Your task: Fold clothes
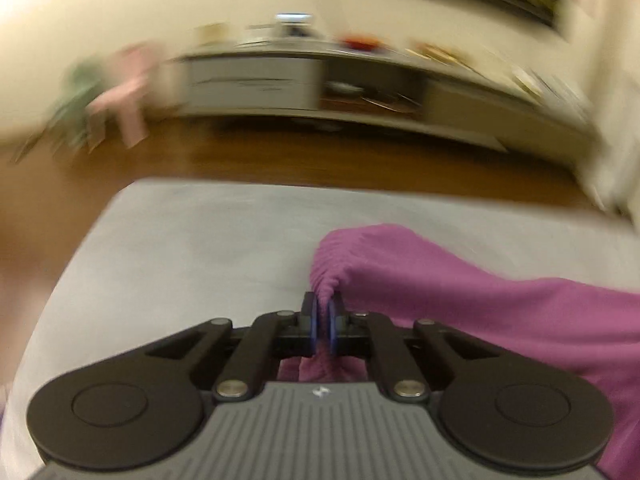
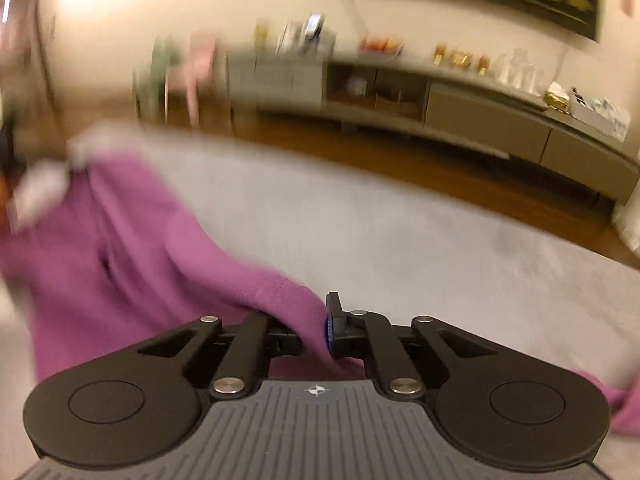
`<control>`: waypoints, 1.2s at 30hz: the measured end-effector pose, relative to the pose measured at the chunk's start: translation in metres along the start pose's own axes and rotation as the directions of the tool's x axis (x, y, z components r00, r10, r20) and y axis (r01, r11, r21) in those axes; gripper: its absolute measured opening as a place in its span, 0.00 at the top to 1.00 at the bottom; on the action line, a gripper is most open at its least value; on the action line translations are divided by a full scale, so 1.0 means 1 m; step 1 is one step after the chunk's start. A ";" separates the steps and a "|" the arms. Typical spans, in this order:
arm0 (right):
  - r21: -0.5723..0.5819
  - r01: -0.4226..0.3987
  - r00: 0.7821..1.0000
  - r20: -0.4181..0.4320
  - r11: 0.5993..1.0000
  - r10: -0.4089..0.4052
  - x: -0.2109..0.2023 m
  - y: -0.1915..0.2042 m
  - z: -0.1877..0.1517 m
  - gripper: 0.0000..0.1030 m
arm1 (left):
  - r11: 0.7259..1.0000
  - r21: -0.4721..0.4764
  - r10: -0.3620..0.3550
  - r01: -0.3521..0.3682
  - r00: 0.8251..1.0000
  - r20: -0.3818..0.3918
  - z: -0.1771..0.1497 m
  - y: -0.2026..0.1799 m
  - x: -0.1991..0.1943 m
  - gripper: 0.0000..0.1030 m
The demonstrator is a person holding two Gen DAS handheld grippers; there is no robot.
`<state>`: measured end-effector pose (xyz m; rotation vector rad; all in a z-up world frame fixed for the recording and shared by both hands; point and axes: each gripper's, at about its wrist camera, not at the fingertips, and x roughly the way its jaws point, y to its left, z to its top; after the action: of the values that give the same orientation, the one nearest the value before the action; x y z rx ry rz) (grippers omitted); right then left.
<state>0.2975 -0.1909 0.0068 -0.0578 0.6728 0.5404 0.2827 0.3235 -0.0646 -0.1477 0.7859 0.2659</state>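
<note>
Purple knit cloth (image 1: 480,300) is bunched between the pads of my left claw (image 1: 323,316), which is pressed together on a gathered edge. My right claw (image 2: 320,326) is closed on another part of it, though the fabric drapes over one finger and hides it. From each claw the garment sags toward the other (over a pale grey surface (image 1: 192,248) just ahead). I judge this the lift-and-spread step; next I should pull the edges apart and lay it flat. Everything beyond is blurred, and the garment's shape is unclear.
</note>
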 end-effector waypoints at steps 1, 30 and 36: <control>0.030 0.030 1.000 0.008 0.999 -0.030 -0.003 -0.009 0.004 0.49 | 0.999 -0.027 0.039 -0.039 0.999 -0.010 -0.003 0.009 0.002 0.95; 0.592 0.421 0.840 0.031 0.687 -0.541 -0.109 -0.220 0.016 0.97 | 0.983 0.140 0.127 -0.122 0.992 -0.026 -0.007 0.006 0.023 0.97; 0.504 0.635 0.753 -0.233 0.585 -0.616 -0.028 -0.240 0.041 0.88 | 0.969 0.205 0.147 -0.138 0.989 -0.027 -0.001 -0.009 0.016 0.90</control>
<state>0.4214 -0.4018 0.0273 0.2468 0.7676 -0.3736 0.2951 0.3174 -0.0768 0.0967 0.8625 0.3176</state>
